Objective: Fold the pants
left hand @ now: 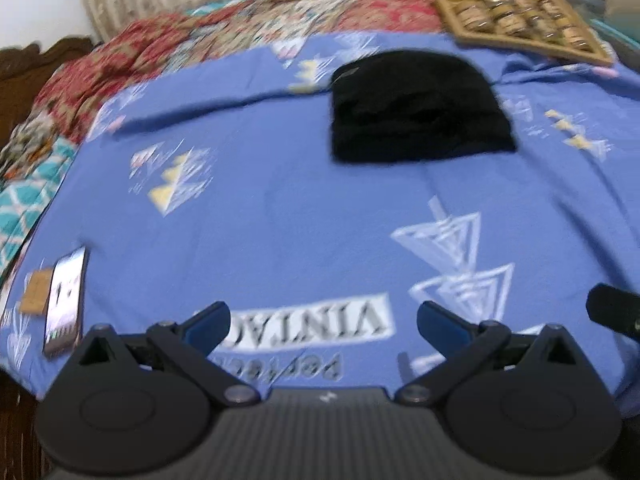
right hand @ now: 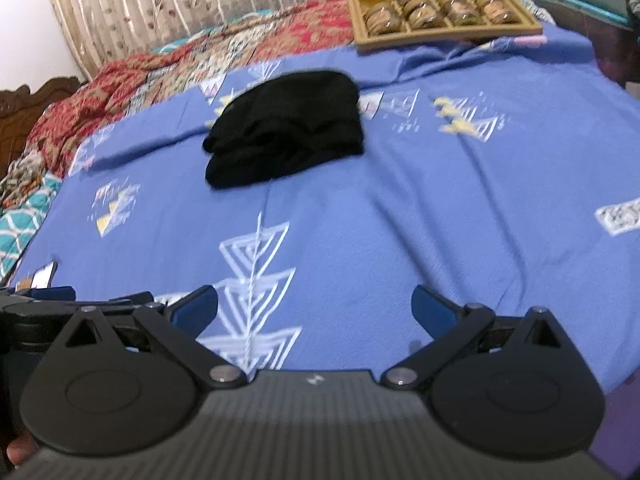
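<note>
Both claws released, empty | black pants (left hand: 420, 108) folded on blue sheet (left hand: 280, 200) | phone (left hand: 66, 300) clear only in left view

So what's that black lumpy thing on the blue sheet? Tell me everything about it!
Those are the black pants, soft cloth folded into a thick, squarish bundle with stacked layers showing along the near edge. The bundle lies flat toward the far side of the blue sheet, short of the tray of jars. Nothing touches it but the sheet. The left gripper and right gripper are both open, well back from it. The blur hides any pockets or seams.
</note>
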Motion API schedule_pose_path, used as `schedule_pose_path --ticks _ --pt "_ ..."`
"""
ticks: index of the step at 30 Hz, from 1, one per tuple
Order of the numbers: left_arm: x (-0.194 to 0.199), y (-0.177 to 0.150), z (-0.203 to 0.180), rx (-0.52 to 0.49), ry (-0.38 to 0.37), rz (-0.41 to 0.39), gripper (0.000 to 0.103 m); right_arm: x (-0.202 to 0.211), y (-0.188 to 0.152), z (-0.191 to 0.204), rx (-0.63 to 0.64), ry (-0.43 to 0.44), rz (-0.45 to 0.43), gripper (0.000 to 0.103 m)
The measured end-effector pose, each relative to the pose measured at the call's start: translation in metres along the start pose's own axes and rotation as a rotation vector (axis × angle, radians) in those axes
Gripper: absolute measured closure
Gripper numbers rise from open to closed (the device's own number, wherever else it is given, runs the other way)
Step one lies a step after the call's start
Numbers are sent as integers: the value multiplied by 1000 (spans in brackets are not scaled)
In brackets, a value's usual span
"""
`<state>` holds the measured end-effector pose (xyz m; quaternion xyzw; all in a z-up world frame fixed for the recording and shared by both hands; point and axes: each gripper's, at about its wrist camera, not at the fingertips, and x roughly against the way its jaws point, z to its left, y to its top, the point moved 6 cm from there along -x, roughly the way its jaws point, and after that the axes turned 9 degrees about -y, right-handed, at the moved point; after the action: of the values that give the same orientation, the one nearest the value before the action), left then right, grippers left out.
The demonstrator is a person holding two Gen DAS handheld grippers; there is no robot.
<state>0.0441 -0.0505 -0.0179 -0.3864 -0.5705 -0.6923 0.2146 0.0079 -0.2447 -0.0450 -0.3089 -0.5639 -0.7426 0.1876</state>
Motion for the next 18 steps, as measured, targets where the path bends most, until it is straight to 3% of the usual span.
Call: schedule_pose_path --ticks 6,18 --pt "12 20 -27 -27 -53 -59 0 12 16 -22 -34 -25 -44 0" --pt "-4 -3 -5 18 21 29 0 -1 -6 -2 2 36 38 0"
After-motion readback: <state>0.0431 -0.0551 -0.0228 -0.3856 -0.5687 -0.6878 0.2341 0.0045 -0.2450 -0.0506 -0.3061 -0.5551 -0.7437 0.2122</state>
